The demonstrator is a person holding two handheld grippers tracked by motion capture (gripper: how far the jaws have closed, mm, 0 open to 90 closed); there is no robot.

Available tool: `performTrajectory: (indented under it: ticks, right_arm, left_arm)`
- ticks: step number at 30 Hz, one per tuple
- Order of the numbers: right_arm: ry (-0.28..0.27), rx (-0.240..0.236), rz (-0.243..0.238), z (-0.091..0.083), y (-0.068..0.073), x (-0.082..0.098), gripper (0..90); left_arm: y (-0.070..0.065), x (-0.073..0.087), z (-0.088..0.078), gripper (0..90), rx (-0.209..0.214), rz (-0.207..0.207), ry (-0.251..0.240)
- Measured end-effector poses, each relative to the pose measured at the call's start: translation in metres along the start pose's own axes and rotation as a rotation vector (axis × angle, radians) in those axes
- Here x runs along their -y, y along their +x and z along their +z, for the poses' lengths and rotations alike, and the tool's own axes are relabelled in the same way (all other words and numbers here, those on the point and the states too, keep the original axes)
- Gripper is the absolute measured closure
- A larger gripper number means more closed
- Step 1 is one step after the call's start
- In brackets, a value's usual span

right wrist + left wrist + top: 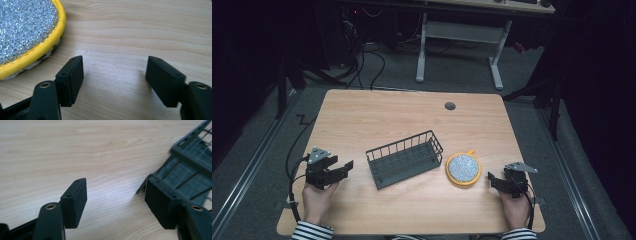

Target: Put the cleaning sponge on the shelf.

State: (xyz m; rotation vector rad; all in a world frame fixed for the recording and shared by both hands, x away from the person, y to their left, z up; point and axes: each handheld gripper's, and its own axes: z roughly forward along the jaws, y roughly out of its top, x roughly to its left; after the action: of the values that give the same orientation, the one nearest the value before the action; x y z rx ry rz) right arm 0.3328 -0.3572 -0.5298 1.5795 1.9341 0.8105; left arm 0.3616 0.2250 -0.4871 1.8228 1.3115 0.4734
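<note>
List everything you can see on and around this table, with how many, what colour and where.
wire basket: one, dark grey, empty, middle of the table
round scouring pad: one, silver with yellow rim, flat on the table just right of the basket
table: one, light wood, with a grey cable hole near its far edge
white-legged desk: one, on the floor beyond the table
left gripper: one, black, open, left of the basket
right gripper: one, black, open, right of the pad
hands: two, striped sleeves, at the near edge
</note>
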Motion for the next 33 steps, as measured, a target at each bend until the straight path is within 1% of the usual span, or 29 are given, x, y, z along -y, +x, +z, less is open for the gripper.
performTrajectory:
  ticks: [2, 3, 6, 7, 8, 10, 13, 14, 15, 19, 20, 22, 23, 25, 28, 31, 33]
  right_arm:
    - [-0.002, -0.010, 0.001, 0.000, 0.000, 0.000, 32.7]
    - [-0.002, -0.012, 0.003, 0.000, -0.001, 0.000, 32.7]
    - [-0.002, -0.012, 0.002, 0.000, -0.001, 0.000, 32.7]
    - [-0.001, -0.011, 0.000, 0.000, 0.000, 0.000, 31.1]
    - [0.000, -0.014, -0.006, 0.000, 0.000, 0.000, 29.6]
    - [0.003, -0.016, -0.010, 0.000, 0.001, 0.000, 29.1]
    - [0.003, -0.017, -0.005, 0.000, 0.001, 0.000, 28.9]
    - [0.003, -0.015, -0.009, 0.000, 0.001, 0.000, 28.6]
    - [0.003, -0.015, -0.009, 0.000, 0.001, 0.000, 28.6]
    - [0.003, -0.015, -0.008, 0.001, 0.001, -0.001, 29.6]
    - [-0.004, -0.008, -0.010, 0.001, 0.000, -0.001, 31.3]
    - [-0.004, -0.006, -0.010, 0.001, -0.001, 0.000, 32.4]
    - [0.008, 0.003, 0.005, -0.001, 0.000, -0.001, 36.7]
    - [0.018, 0.006, 0.012, -0.003, -0.001, -0.001, 37.4]
    - [0.014, -0.015, 0.029, -0.005, -0.001, -0.003, 38.4]
    - [-0.002, -0.037, 0.025, -0.013, 0.003, -0.006, 39.8]
    - [-0.007, -0.042, 0.019, -0.016, 0.003, -0.007, 39.9]
  left_arm:
    - [0.004, 0.007, 0.006, 34.9, -0.003, -0.023, 0.015]
    - [0.004, 0.007, 0.006, 34.9, -0.003, -0.023, 0.015]
    - [0.010, 0.016, 0.014, 35.0, -0.030, -0.036, 0.038]
    - [0.010, 0.018, 0.015, 34.3, -0.050, -0.032, 0.044]
    - [0.008, 0.021, 0.019, 34.5, -0.083, 0.001, 0.060]
    - [0.009, 0.023, 0.021, 34.1, -0.086, 0.000, 0.066]
    - [0.013, 0.029, 0.029, 33.3, -0.131, -0.009, 0.085]
    - [0.015, 0.033, 0.032, 32.9, -0.144, -0.020, 0.080]
    - [0.015, 0.033, 0.032, 32.8, -0.144, -0.020, 0.080]
    - [0.014, 0.036, 0.033, 32.7, -0.172, 0.001, 0.066]
    - [0.013, 0.035, 0.033, 32.7, -0.184, 0.006, 0.070]
    - [0.012, 0.035, 0.034, 32.4, -0.190, 0.011, 0.072]
    - [0.011, 0.035, 0.035, 30.7, -0.195, 0.023, 0.080]
    - [0.011, 0.035, 0.035, 29.8, -0.193, 0.022, 0.080]
    - [0.011, 0.035, 0.035, 29.4, -0.192, 0.022, 0.080]
    - [0.010, 0.035, 0.035, 28.1, -0.192, 0.027, 0.083]
    - [0.010, 0.035, 0.035, 27.7, -0.191, 0.027, 0.083]
